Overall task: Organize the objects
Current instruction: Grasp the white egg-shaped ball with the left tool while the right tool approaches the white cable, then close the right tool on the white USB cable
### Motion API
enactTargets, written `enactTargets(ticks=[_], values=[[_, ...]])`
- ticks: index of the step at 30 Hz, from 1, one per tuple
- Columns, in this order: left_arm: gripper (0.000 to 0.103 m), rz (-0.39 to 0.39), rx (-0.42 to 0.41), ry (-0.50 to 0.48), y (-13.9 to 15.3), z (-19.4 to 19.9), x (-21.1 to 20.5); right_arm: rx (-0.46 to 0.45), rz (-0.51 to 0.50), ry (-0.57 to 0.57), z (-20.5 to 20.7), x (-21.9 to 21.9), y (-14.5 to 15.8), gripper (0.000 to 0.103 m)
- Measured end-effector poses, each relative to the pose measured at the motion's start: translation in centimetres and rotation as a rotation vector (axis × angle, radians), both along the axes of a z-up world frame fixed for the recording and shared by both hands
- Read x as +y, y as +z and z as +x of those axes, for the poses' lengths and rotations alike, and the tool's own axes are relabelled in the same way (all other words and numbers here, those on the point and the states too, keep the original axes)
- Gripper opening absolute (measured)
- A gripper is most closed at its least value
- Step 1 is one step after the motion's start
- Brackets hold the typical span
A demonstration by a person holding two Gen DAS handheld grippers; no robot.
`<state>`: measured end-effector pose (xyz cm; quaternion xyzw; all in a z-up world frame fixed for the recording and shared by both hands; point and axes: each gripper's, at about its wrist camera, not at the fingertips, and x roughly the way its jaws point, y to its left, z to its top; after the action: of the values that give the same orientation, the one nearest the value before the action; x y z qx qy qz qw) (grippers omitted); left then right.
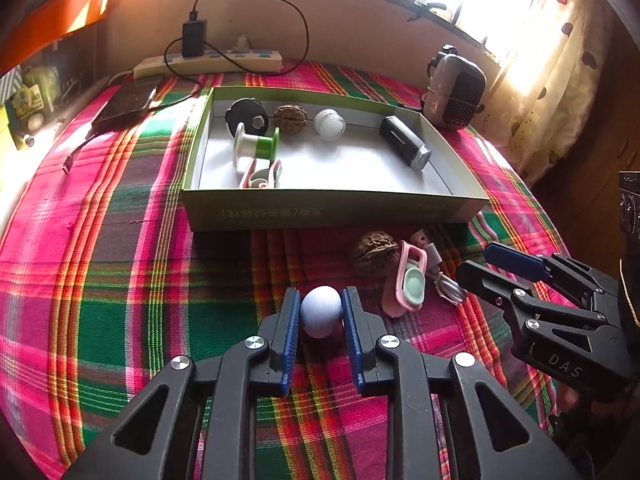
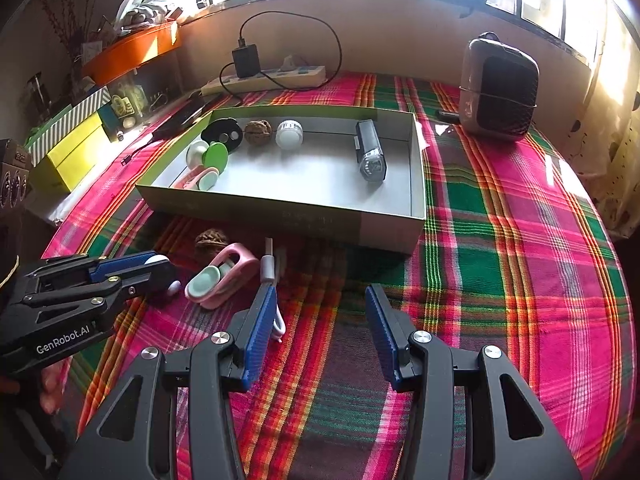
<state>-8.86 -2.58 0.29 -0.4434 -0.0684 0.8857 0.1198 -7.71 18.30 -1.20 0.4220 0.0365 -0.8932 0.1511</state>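
Observation:
My left gripper [image 1: 321, 304] is shut on a small white ball [image 1: 321, 312] low over the plaid cloth; both blue pads press its sides. In the right wrist view this gripper [image 2: 160, 268] is at the left, with the ball [image 2: 174, 288] showing between its fingers. Just beyond lie a walnut [image 1: 376, 254], a pink clip with a mint pad [image 1: 408, 280] and a white USB cable [image 1: 436, 268]. My right gripper [image 2: 322, 300] stands open over the cloth, and the cable [image 2: 269, 268] runs along its left finger without being pinched.
A shallow green box [image 1: 332, 212] behind holds a spool [image 1: 256, 146], a second walnut [image 1: 290, 118], a white cap [image 1: 330, 123], a black disc [image 1: 246, 114], a black cylinder [image 1: 404, 142] and another clip. Further back are a power strip [image 1: 208, 65] and a brown speaker-like device [image 2: 498, 90].

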Motion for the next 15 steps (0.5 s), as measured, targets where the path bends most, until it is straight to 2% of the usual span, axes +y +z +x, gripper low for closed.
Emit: enactTargets(ticks=[15], values=[[0.02,0.033,0.009,0.03,-0.2,0.1,-2.1,-0.015,0.058,0.045,-0.9,-2.5,-1.2,0.047]])
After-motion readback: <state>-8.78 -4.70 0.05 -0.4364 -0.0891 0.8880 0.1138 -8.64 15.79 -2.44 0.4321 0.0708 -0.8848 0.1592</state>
